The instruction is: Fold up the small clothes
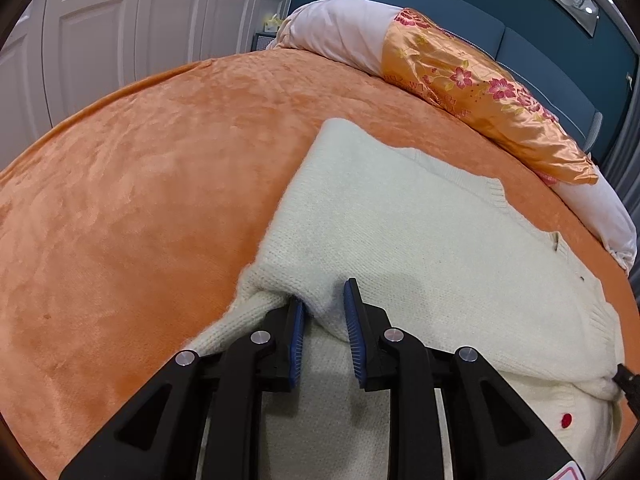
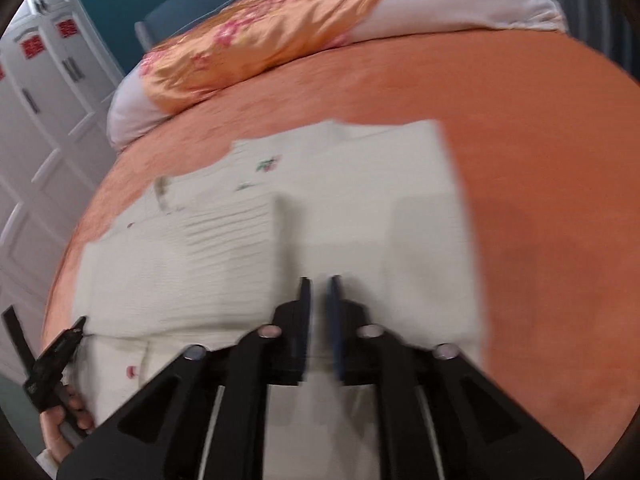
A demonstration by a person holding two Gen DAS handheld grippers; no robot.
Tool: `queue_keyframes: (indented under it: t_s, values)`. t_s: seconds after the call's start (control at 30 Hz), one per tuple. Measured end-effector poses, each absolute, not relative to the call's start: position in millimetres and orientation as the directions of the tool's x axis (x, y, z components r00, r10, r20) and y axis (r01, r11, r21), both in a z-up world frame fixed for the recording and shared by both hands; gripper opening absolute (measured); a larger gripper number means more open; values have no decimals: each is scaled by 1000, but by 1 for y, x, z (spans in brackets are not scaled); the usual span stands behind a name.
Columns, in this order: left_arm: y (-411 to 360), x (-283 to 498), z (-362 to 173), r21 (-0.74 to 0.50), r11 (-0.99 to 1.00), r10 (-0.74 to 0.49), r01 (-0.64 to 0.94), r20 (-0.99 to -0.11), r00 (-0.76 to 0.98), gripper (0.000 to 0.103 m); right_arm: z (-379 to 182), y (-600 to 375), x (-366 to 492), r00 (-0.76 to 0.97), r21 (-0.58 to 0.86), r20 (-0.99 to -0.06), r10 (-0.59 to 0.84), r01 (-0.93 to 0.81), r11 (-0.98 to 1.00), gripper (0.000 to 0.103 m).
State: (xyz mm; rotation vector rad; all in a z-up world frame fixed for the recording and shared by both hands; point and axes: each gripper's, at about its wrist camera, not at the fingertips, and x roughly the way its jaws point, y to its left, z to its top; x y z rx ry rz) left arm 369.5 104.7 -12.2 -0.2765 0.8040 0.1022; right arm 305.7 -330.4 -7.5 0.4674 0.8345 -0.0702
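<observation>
A cream knit sweater [image 1: 420,232] lies spread on the orange blanket [image 1: 140,184], its near part doubled over. My left gripper [image 1: 325,295] is shut on a bunched fold at the sweater's near left corner, with knit squeezed between the blue pads [image 1: 354,320]. In the blurred right wrist view the sweater [image 2: 340,200] shows small embroidered flowers and a red button. My right gripper [image 2: 320,280] hovers over its near middle, jaws a narrow gap apart with nothing pinched. At the far left of that view a hand [image 2: 64,416] holds the left gripper [image 2: 60,352] at the sweater's edge.
A rolled white duvet with an orange floral satin cover [image 1: 472,80] lies along the head of the bed, in front of a blue headboard [image 1: 460,20]. White wardrobe doors [image 1: 120,20] stand beyond the bed. Bare blanket [image 2: 552,220] stretches right of the sweater.
</observation>
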Motion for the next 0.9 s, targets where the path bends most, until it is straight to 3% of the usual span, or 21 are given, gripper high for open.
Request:
queue_keyframes:
  t_s: [0.13,0.23,0.27,0.3,0.33,0.4,0.47,0.57,0.73,0.9]
  values:
    - [102,371,-11,-183,963,3,-197,-726,688,23,-12,-327,320,675,444,-712,192,222,868,26]
    - [101,371,-12,-179,964,6,-197,-726,688,23,-16,-305,344,643,380,-743,185,178,908,34]
    - [101,371,-11,-178,964,7,-197,-726,688,23,-12,-298,349,643,340,-749,160,166,926,29]
    - [101,372,-12,-177,964,8,-198,-726,688,23,-7,-293,347,645,328,-748,157,154,932,10]
    - [101,371,-12,-179,964,6,-198,-726,688,23,3,-289,347,661,330,-736,149,158,931,6]
    - [101,371,-11,-179,964,7,-198,-726,688,23,32,-289,331,747,375,-643,169,114,920,6]
    - [100,371,-11,-173,965,11,-198,-726,688,23,38,-291,321,782,369,-607,142,119,922,6]
    - [100,372,-11,-163,967,17,-197,-727,686,23,-21,-294,341,647,295,-756,99,201,934,6]
    - [100,373,-10,-159,967,20,-198,-727,686,23,17,-288,329,716,314,-692,89,188,930,6]
    - [100,373,-10,-149,969,27,-198,-729,684,23,-13,-291,341,652,245,-756,64,190,951,6]
